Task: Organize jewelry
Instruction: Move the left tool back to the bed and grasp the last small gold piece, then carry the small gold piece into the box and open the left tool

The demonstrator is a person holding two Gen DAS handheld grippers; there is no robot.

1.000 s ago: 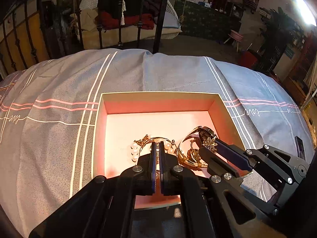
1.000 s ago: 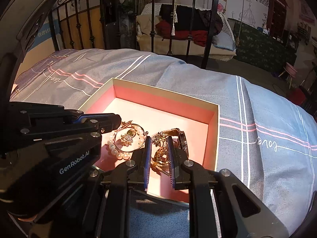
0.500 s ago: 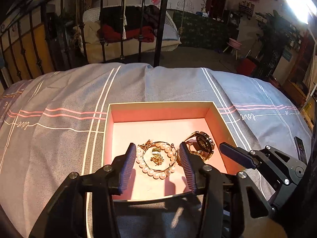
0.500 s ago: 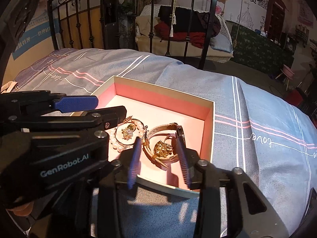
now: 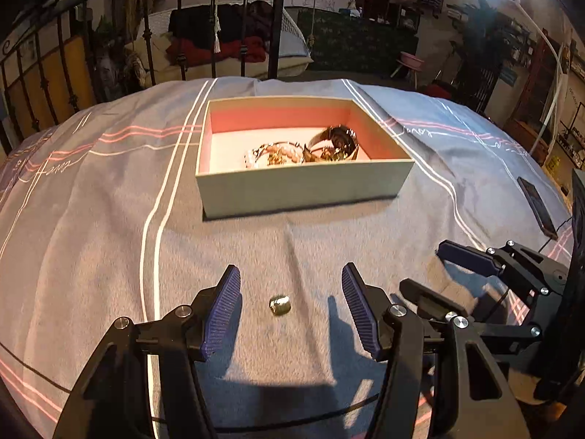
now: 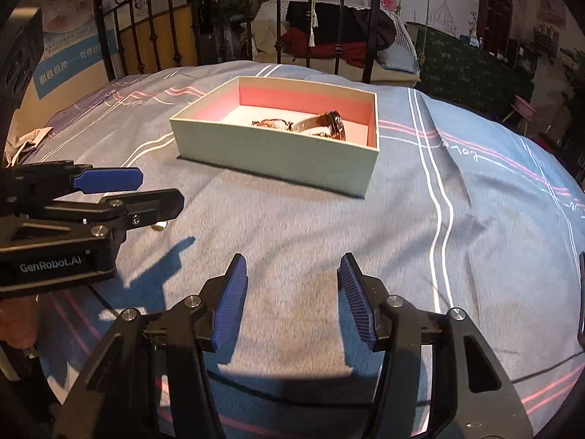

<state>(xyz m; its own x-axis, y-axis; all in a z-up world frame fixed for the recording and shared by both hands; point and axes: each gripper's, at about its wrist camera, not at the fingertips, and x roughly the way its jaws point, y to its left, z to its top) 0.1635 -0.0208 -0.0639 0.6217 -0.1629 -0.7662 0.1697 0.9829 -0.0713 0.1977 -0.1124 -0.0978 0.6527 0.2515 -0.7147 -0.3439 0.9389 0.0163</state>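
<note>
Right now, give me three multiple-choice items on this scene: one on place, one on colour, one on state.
1. Where is the small gold ring?
A. in the box
B. on the bedspread between the left gripper's fingers
C. held by the right gripper

2. What colour is the box inside?
A. pink
B. green
C. black

3. What is between the right gripper's fingers?
A. the watch
B. the pearl bracelet
C. nothing

Key: 1 B, it lies on the bedspread inside the left gripper's span, untouched. 2 A, the inner walls show pink. 3 C, its jaws are opening over bare cloth; watch and pearl bracelet lie in the box.
</note>
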